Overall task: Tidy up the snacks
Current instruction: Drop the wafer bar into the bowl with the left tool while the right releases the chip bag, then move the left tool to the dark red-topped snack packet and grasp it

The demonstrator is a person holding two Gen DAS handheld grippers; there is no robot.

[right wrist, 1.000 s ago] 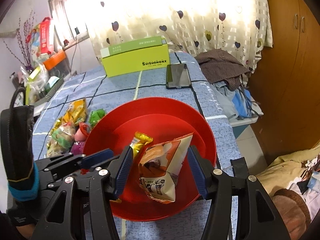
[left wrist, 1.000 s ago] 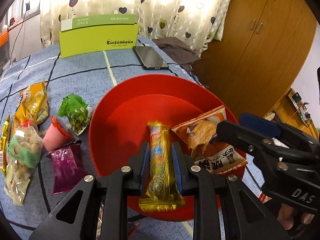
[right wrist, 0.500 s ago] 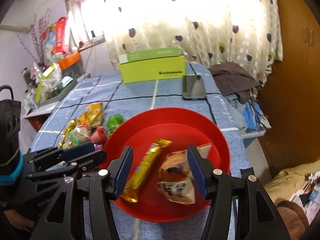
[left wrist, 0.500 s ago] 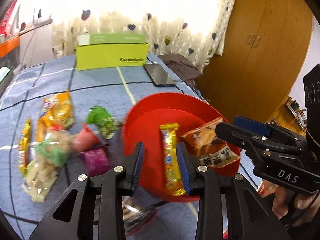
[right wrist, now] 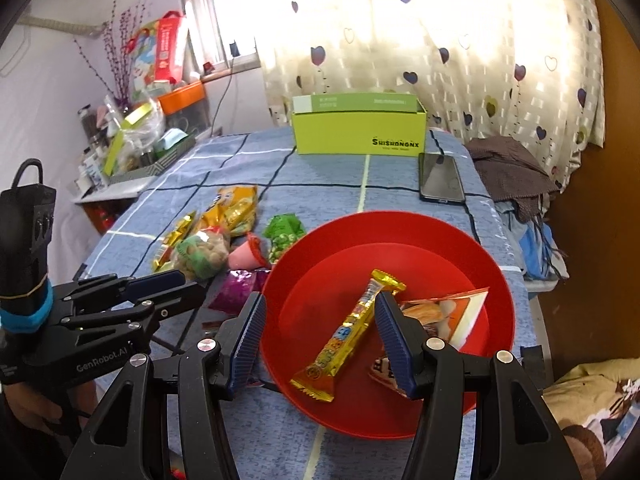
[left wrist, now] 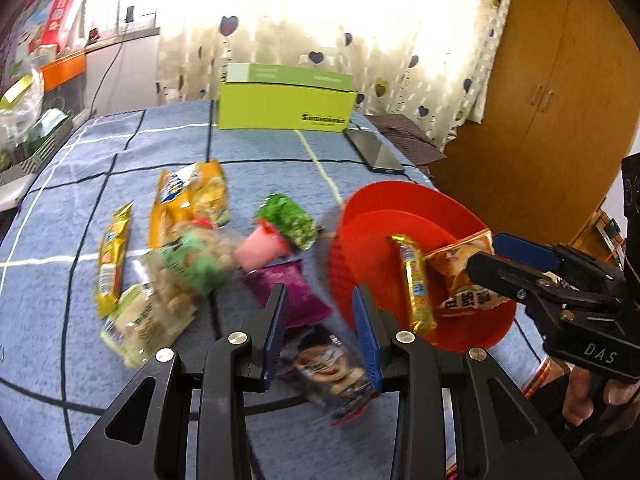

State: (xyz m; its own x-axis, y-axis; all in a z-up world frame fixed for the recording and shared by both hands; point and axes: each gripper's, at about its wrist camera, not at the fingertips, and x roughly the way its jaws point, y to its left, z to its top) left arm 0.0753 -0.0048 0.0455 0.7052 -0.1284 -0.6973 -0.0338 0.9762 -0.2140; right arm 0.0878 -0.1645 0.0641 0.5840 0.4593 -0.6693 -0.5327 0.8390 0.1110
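A red bowl sits on the blue checked cloth. In it lie a gold snack bar and an orange packet. My left gripper is open, left of the bowl, above a purple packet and a dark packet; it holds nothing. My right gripper hangs open over the bowl's near side, clear of the bar. Further left lie a pink cup, a green packet, a peanut bag and yellow bags.
A lime-green box stands at the far edge with a phone to its right. The table's right edge runs just past the bowl, with a wooden wardrobe beyond. A cluttered tray stands off the far left.
My left gripper opened, left the gold bar in the bowl and swung left over the loose snacks. The orange packet dropped from between the right jaws into the bowl as that gripper drew back.
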